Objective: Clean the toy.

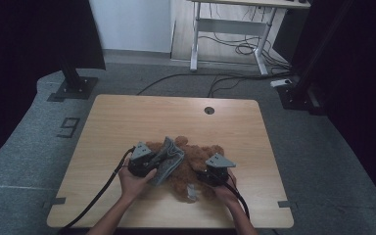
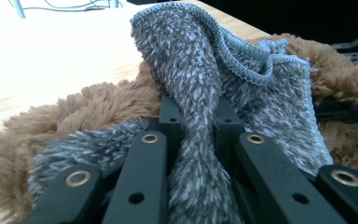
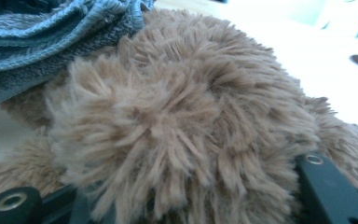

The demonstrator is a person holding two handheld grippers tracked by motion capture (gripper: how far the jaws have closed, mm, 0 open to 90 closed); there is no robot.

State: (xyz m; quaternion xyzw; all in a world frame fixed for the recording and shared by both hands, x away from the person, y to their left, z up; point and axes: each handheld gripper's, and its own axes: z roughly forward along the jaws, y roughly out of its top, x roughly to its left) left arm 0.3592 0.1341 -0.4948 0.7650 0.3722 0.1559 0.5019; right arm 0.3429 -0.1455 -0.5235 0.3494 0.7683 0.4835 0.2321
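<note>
On the wooden surface (image 1: 127, 122) lies a brown plush toy (image 1: 196, 164), toward the person's side and roughly at mid-width. A grey fuzzy cloth (image 1: 169, 159) with a ribbed blue-grey hem is draped over the toy's left part.

Left tool (image 1: 144, 159): held in the person's left hand (image 1: 134, 181), at the toy's left edge. In the left gripper view the two black jaws stand close together with a twisted fold of the grey cloth (image 2: 200, 121) pinched between them; the cloth rises from the jaws and spreads to the right over the brown plush (image 2: 88, 107).

Right tool (image 1: 216, 171): held in the person's right hand (image 1: 227, 193), against the toy's right side. In the right gripper view the brown plush (image 3: 177, 121) bulges between the two jaws, which show at the lower corners, set wide apart. Whether they press on the plush cannot be told; fur hides the tips. The grey cloth (image 3: 51, 32) shows at the upper left, resting on the toy.

A black cable trails from each tool toward the near edge. A round grommet hole (image 1: 209, 110) sits near the far edge of the surface. No container stands on the surface.
</note>
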